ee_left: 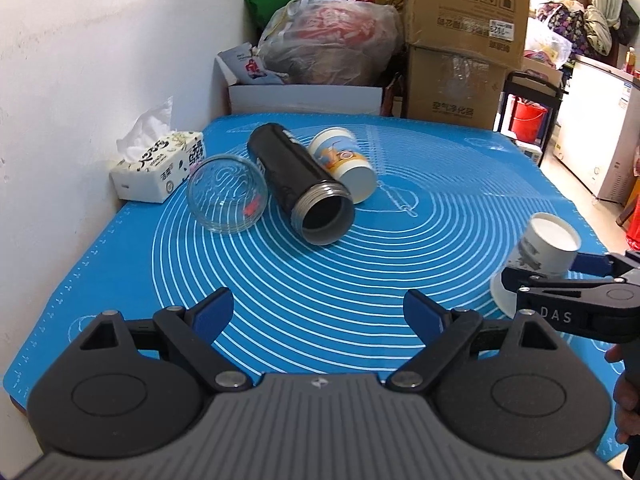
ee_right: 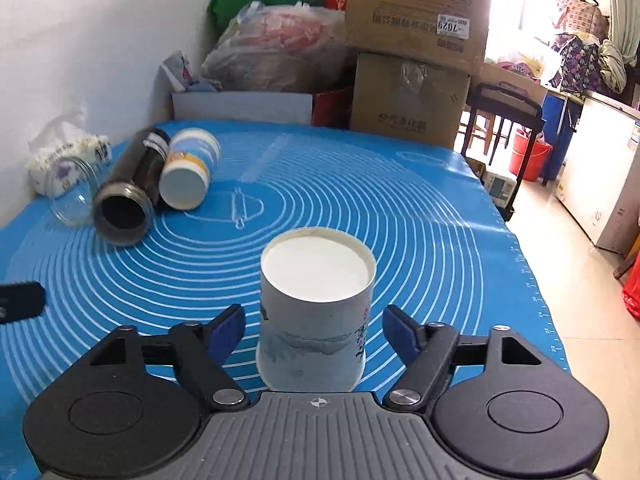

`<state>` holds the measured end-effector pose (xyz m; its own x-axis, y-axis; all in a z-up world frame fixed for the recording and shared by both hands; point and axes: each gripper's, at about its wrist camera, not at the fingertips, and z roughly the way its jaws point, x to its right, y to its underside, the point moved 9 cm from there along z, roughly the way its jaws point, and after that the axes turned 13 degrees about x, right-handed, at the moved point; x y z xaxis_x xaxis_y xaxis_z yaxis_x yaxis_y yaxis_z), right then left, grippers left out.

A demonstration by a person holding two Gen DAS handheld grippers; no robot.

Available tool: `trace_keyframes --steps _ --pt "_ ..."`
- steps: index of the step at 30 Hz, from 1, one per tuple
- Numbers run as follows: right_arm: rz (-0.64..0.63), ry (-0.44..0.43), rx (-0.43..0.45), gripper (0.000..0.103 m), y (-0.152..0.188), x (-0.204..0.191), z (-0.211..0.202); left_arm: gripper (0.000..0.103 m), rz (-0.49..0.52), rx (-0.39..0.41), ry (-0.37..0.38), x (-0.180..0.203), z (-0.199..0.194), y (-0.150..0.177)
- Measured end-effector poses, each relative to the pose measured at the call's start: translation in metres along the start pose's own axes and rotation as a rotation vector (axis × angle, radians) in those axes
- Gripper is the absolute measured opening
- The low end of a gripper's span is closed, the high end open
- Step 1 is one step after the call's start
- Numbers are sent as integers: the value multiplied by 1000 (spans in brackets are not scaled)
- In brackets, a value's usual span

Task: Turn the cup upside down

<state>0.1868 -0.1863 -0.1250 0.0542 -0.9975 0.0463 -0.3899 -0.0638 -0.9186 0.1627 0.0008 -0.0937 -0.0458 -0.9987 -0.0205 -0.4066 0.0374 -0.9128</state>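
Note:
A white paper cup (ee_right: 316, 304) with a grey-blue print stands upside down on the blue mat (ee_right: 400, 208), base up. My right gripper (ee_right: 314, 334) is open, its blue pads on either side of the cup with a gap on both sides. In the left wrist view the same cup (ee_left: 536, 256) is at the right with the right gripper (ee_left: 560, 280) around it. My left gripper (ee_left: 318, 312) is open and empty above the mat's near edge.
A black flask (ee_left: 300, 184) lies on its side at the mat's back left, a glass jar (ee_left: 228, 196) to its left and an orange-print paper cup (ee_left: 344, 160) behind it. A tissue pack (ee_left: 156, 168) sits by the wall. Cardboard boxes (ee_left: 460, 40) and bags stand behind the table.

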Motion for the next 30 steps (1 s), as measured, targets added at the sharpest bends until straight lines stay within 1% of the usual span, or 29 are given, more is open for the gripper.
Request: trace_keyframes --steps 1,3,4,10,18,24,30 --pt "-6 4 12 89 -3 0 -7 91 2 4 5 2 -3 -1" --pt "-20 12 45 101 -8 2 -24 91 5 14 7 5 -10 -3" --pt "-26 15 58 102 -11 3 -33 91 7 20 5 6 -15 -4" --pt "5 31 68 102 -18 14 -82 91 15 35 20 14 -39 -6" --pt "39 41 102 103 -13 27 -141 91 33 65 25 21 -77 -5" --pt "33 25 114 103 -8 25 -169 91 41 63 38 26 -97 2" --pt "23 15 136 103 -4 21 -190 91 48 72 48 29 -114 6"
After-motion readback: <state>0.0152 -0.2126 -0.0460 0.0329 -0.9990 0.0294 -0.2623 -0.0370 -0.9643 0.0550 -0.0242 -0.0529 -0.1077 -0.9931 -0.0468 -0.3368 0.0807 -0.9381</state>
